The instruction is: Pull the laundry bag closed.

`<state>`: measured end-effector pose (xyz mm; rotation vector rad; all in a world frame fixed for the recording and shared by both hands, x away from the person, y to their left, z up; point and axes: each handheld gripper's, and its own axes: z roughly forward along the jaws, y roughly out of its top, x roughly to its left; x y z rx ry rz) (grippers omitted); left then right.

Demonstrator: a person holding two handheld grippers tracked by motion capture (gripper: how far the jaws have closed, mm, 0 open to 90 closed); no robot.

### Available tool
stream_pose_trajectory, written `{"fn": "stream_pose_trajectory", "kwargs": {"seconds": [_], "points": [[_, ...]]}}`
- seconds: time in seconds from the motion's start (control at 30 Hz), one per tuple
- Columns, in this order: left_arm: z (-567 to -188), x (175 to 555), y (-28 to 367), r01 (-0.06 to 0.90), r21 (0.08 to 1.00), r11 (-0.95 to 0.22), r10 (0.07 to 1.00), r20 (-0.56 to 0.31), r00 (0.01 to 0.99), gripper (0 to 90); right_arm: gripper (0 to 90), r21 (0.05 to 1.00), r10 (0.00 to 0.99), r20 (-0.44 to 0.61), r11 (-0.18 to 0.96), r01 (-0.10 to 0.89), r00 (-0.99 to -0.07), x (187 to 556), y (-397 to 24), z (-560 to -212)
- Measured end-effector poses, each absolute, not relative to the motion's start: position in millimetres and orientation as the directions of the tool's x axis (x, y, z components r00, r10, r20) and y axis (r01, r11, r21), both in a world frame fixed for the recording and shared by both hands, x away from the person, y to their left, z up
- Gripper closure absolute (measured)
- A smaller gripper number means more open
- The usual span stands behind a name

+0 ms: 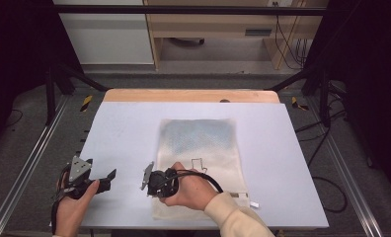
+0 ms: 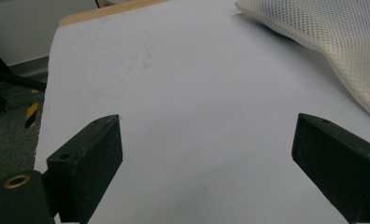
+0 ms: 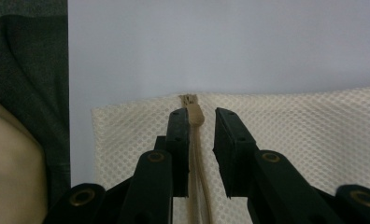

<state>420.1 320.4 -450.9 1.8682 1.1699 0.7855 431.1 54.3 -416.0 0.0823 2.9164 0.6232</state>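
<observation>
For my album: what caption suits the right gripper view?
Right gripper nearly shut around a tan zipper tape on a white mesh bag.

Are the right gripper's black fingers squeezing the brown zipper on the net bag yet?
Apart. The right gripper view shows the zipper end between the right gripper jaws, a gap beside one, on the mesh bag.

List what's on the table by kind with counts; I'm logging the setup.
Mesh laundry bag: 1
Tan zipper tape on the bag: 1
Handheld grippers: 2, left gripper and right gripper
White table: 1
Total: 5
</observation>
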Motion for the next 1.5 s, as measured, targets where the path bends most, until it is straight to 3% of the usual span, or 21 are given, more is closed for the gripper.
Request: {"fn": "stream_pose_trajectory", "kwargs": {"seconds": [0.6, 1.03, 1.5], "points": [[-451, 420, 321, 0.439, 0.855, -0.276, 0.913, 0.091, 0.398, 10.0, 73.5, 0.418, 0.145, -0.052, 0.902, 0.11, -0.988, 441, 63, -432], [-449, 418, 317, 0.437, 0.854, -0.283, 0.903, 0.084, 0.42, 10.0, 81.5, 0.407, 0.16, -0.009, 0.902, 0.143, -0.987, 445, 65, -437], [-450, 387, 281, 0.462, 0.801, -0.381, 0.812, 0.051, 0.581, 9.9, 81.8, 0.449, 0.152, -0.001, 0.883, 0.135, -0.988, 445, 57, -419]]}}
